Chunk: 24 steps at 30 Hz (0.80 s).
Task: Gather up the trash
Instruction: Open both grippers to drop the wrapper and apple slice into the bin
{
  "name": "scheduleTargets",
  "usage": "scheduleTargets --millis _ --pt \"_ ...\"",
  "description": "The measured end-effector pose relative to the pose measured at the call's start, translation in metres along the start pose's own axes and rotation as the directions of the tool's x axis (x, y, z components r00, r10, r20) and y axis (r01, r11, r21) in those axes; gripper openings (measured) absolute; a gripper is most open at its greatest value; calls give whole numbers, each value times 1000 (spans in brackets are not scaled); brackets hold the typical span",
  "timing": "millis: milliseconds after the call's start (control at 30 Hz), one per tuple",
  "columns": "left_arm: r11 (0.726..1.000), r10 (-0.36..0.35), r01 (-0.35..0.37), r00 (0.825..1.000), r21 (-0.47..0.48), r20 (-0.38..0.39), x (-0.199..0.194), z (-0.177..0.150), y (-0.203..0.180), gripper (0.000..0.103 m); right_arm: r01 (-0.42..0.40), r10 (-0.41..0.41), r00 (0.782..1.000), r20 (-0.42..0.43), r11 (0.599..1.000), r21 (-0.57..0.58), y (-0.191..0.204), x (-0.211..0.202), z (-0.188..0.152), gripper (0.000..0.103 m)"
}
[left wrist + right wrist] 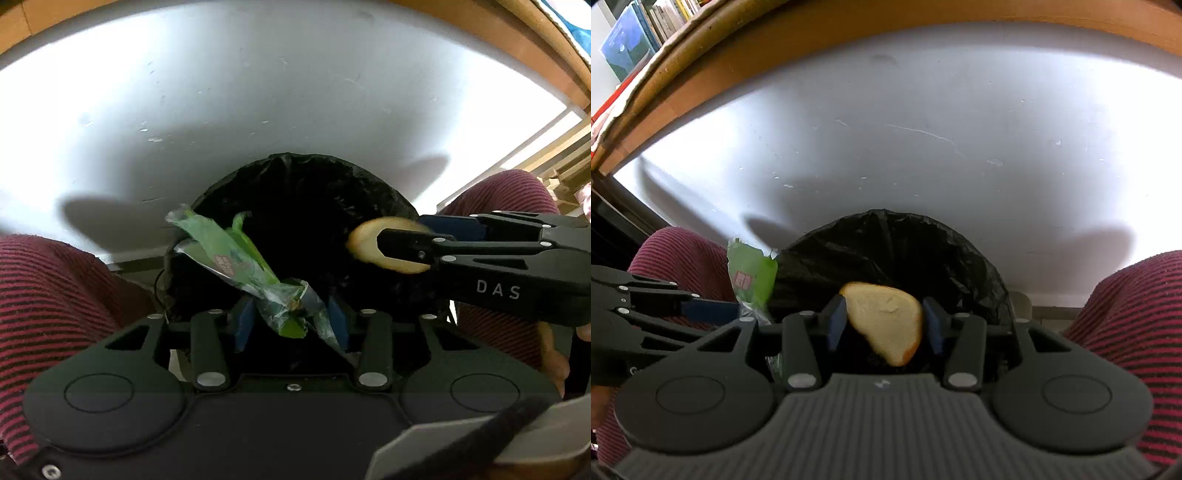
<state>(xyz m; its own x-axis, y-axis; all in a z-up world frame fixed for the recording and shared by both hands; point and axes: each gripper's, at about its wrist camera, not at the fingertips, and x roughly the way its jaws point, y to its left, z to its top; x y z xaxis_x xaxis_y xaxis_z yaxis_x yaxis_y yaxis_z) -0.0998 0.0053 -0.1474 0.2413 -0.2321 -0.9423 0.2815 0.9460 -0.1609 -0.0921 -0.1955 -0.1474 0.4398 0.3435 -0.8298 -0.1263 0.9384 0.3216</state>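
Now, the moment: both grippers are hanging over the black-lined trash bin (306, 221), which is standing on the floor between the person's knees in striped red trousers (48, 295).
Left gripper (291, 317): its blue pads are standing rather wide apart, and a crumpled green plastic wrapper (229, 258) is lying between them; I cannot tell whether they are gripping it or are letting it go.
Wrapper position: it is reaching out over the left rim of the bin, not yet inside.
Right gripper (884, 323): its pads are pressing on both sides of a slice of bread (884, 321), so it is holding it.
Bread position: it is hanging directly above the dark opening of the bin.
Task progress: two pieces are collected and are waiting above the bin; by my judgement the dropping is the part that is remaining.
Bin inside: too dark to see what is lying there.
Table (923, 129): the white surface beyond the bin is showing only small marks, no more trash visible.
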Motion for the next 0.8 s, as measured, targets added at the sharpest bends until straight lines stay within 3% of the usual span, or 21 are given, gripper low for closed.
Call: scheduleTargets --millis 200,500,800 --pt "1000 2 -2 1000 -11 5 3 1 -2 70 -1 1 1000 7 1000 -12 2 1 1 71" --pt "1000 17 -16 999 -14 39 -7 3 -1 77 1 0 999 45 1000 -23 4 -12 6 74" --pt "999 25 -29 985 21 172 -50 9 -8 82 -29 39 986 160 998 -62 11 -49 20 78"
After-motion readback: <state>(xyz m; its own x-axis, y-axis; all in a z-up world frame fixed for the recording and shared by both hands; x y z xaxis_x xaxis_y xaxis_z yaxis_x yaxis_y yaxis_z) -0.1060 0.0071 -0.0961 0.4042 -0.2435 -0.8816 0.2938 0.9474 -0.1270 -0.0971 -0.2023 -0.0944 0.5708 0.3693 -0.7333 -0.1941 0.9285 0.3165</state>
